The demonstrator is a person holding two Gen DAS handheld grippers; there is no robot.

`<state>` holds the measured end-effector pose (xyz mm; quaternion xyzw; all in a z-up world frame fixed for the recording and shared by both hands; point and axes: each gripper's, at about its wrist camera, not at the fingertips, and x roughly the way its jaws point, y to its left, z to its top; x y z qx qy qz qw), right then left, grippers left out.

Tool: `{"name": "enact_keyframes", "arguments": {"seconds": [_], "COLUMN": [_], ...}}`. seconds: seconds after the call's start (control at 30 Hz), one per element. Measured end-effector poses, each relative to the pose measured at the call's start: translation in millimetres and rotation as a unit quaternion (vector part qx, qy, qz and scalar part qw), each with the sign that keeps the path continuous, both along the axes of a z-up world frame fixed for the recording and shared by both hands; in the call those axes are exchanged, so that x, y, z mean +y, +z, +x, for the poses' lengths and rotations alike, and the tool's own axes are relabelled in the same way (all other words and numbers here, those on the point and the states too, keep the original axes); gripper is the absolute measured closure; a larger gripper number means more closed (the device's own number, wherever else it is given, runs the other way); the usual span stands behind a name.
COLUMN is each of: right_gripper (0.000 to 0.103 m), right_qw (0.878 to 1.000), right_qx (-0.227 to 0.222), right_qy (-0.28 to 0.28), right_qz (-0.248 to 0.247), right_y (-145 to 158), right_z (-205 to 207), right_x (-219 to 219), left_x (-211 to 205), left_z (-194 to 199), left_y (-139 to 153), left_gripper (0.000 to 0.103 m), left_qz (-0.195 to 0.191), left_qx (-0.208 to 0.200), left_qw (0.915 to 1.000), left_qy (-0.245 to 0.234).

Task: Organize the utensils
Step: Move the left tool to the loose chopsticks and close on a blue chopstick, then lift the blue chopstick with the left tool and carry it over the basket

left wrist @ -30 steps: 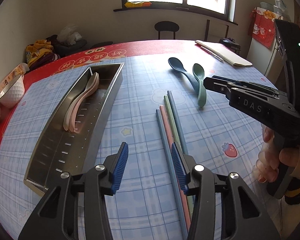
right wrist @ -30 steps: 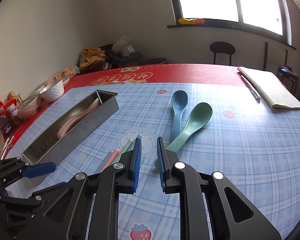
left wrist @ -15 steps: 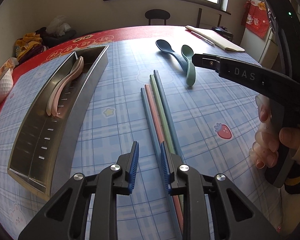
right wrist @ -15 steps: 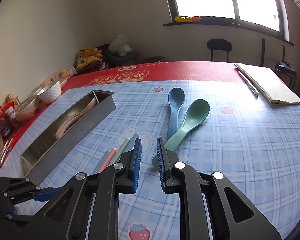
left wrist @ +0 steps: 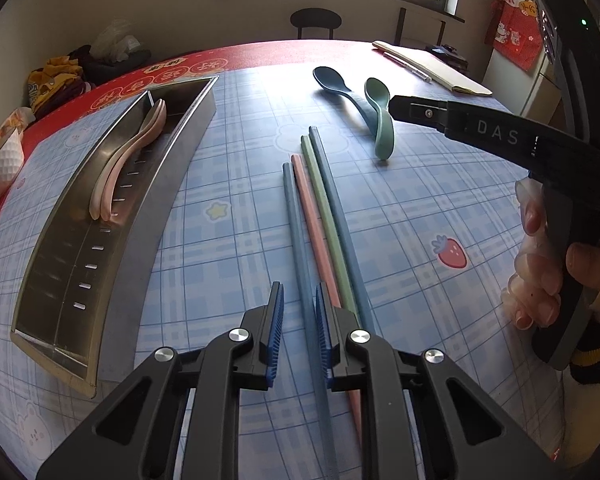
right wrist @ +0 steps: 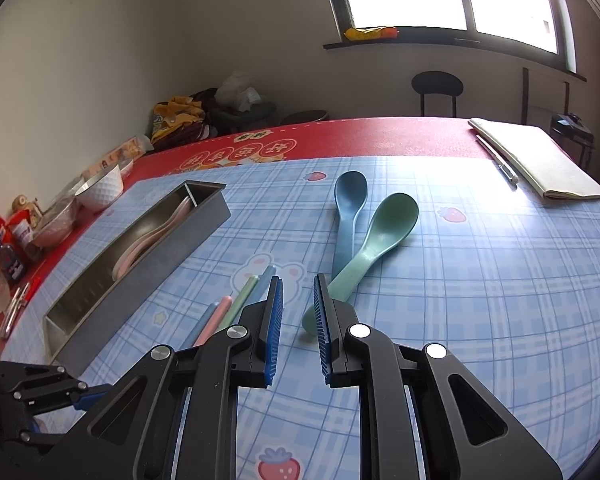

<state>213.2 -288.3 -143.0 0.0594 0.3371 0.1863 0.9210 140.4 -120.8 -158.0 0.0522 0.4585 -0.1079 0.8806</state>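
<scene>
- Tablecloth (left wrist: 228, 264), blue check with cartoon prints, covers the near part of a red-edged table.
- Metal tray (left wrist: 152, 240), long and narrow, lies at the left of the cloth, with its open end pointing away. 2 pale spoons (left wrist: 128, 160), 1 cream and 1 pink, lie nested inside it toward the far end.
- Right gripper (right wrist: 298, 292) hangs over the cloth, gripped by a hand (left wrist: 540, 272). Its jaws stand a narrow gap apart with nothing between them, and the tips are just short of the green spoon's handle end.
- Left gripper (left wrist: 299, 296) is tilted down over the near ends of the chopsticks. Its jaws have just been closing and are now narrow. The leftmost chopstick (left wrist: 296, 232), grey-blue, runs through the gap, and clear space still shows beside the left pad, so there is no grip.
- 4 chopsticks (left wrist: 324, 208) lie side by side right of the tray: grey-blue, pink, green, blue.
- Dark blue spoon (right wrist: 350, 200) and green spoon (right wrist: 380, 228) lie beyond the chopsticks with their handles crossed, the green 1 on top.
</scene>
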Motion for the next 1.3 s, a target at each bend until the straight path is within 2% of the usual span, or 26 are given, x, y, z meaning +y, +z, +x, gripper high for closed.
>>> {"name": "enact_keyframes", "arguments": {"seconds": [0.23, 0.4, 0.43, 0.5, 0.9, 1.2, 1.3], "right_gripper": [0.086, 0.086, 0.086, 0.086, 0.086, 0.086, 0.086], "right_qw": [1.0, 1.0, 1.0, 1.0, 1.0, 1.0, 1.0], "right_qx": [0.001, 0.005, 0.006, 0.007, 0.01, 0.01, 0.012], "right_qy": [-0.002, -0.005, -0.005, -0.006, -0.007, -0.008, -0.007], "right_qz": [0.002, 0.009, 0.011, 0.012, 0.015, 0.017, 0.019], "right_y": [0, -1, -1, -1, -1, 0, 0], "right_z": [0, 1, 1, 1, 2, 1, 1], "right_x": [-1, -3, -4, -4, -5, -5, -6], "left_x": [-1, 2, 2, 1, -4, 4, 6], "left_z": [4, 14, 14, 13, 9, 12, 10], "left_y": [0, 1, 1, 0, -2, -1, 6], "left_gripper": [0.087, 0.087, 0.087, 0.095, 0.096, 0.097, 0.097], "left_qz": [-0.002, -0.017, -0.015, -0.004, 0.007, -0.019, -0.02], "left_qx": [-0.01, 0.005, 0.004, -0.003, -0.013, -0.006, -0.02], "left_qw": [0.9999, 0.9997, 0.9997, 0.9998, 0.9994, 0.9995, 0.9993], "left_qy": [-0.007, -0.014, -0.018, -0.019, -0.032, -0.026, -0.024]}}
